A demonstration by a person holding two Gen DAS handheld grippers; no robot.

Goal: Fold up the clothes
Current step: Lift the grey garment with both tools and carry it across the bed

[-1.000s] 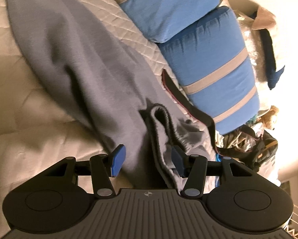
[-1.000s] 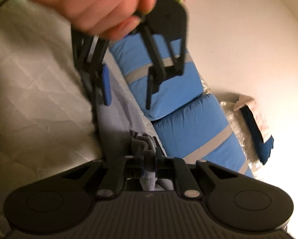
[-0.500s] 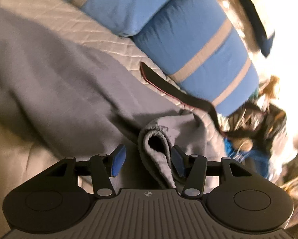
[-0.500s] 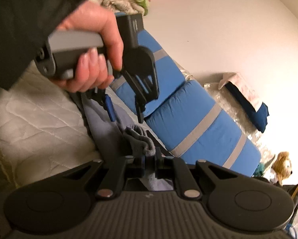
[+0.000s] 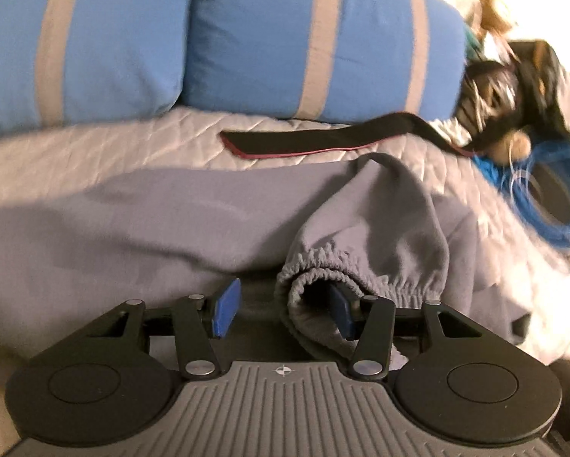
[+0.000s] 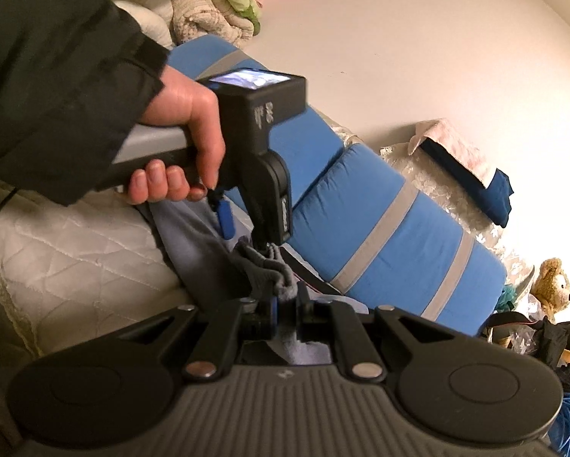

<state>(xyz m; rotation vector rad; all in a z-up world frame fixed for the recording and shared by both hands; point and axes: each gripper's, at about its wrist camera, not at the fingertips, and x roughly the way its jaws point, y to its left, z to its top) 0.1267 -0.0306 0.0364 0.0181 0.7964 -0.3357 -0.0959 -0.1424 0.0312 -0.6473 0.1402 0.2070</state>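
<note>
Grey sweatpants [image 5: 140,213] lie spread on a white quilted bed [image 5: 140,141]. Their elastic waistband [image 5: 361,270] bunches up right in front of my left gripper [image 5: 283,310]. The left gripper is open; its right finger sits inside the waistband opening and its left pad [image 5: 226,306] is outside. My right gripper [image 6: 285,310] is shut on the grey waistband [image 6: 269,266]. In the right wrist view the left gripper [image 6: 252,224] hangs just above that cloth, held by a hand [image 6: 186,144].
Two blue pillows with grey stripes [image 5: 304,38] lie along the far side of the bed. A black strap [image 5: 323,139] lies on the quilt. A coil of blue cable [image 5: 544,205] and a dark bag [image 5: 513,87] sit to the right. A teddy bear [image 6: 551,285] is by the wall.
The left gripper has swung round to face the pillows and slid its right finger into the waistband opening. The right gripper has kept its hold on the waistband.
</note>
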